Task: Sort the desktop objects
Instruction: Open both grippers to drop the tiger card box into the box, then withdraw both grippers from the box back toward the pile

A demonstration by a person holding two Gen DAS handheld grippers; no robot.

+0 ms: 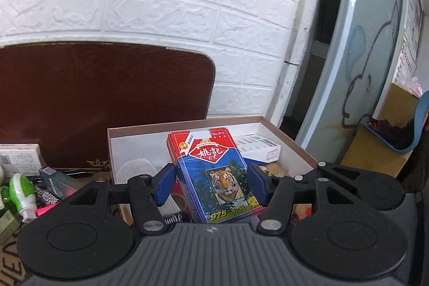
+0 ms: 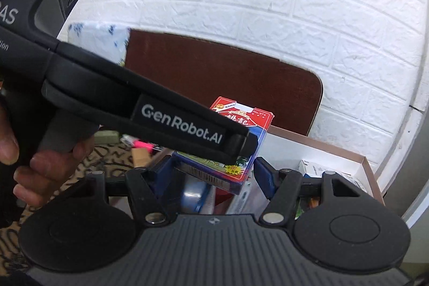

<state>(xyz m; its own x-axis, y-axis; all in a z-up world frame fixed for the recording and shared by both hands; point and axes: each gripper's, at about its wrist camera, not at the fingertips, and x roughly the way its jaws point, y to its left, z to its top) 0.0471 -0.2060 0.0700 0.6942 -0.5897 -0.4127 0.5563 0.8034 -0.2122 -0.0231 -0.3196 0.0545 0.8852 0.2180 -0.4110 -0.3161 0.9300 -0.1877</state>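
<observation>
The left claw (image 1: pixel 211 185) grips a card pack (image 1: pixel 214 176) by its two long sides, one blue pad (image 1: pixel 166 184) on each, the jaws set to the pack's width. The pack, blue and red with a tiger on its face, stands tilted back above an open box (image 1: pixel 289 130), which holds a white carton (image 1: pixel 261 148) and other small things. Left of the box, clutter lies on the bench (image 1: pixel 10 253): a green bottle (image 1: pixel 22 192) and a pink pen (image 1: pixel 44 209) among it.

The right claw (image 2: pixel 213 174) stands wide, with nothing between its pads. The pack (image 2: pixel 241 125) hangs just ahead of it and slightly above, apart from it as far as this view shows.

Only the right view shows the left claw (image 2: pixel 241 146) from the side, its black body marked "GenRobot.AI" crossing the picture, with the left hand (image 2: pixel 40 165) on its handle. Only the left view shows the pack's tiger face and a door (image 1: pixel 356 58) to the right.
</observation>
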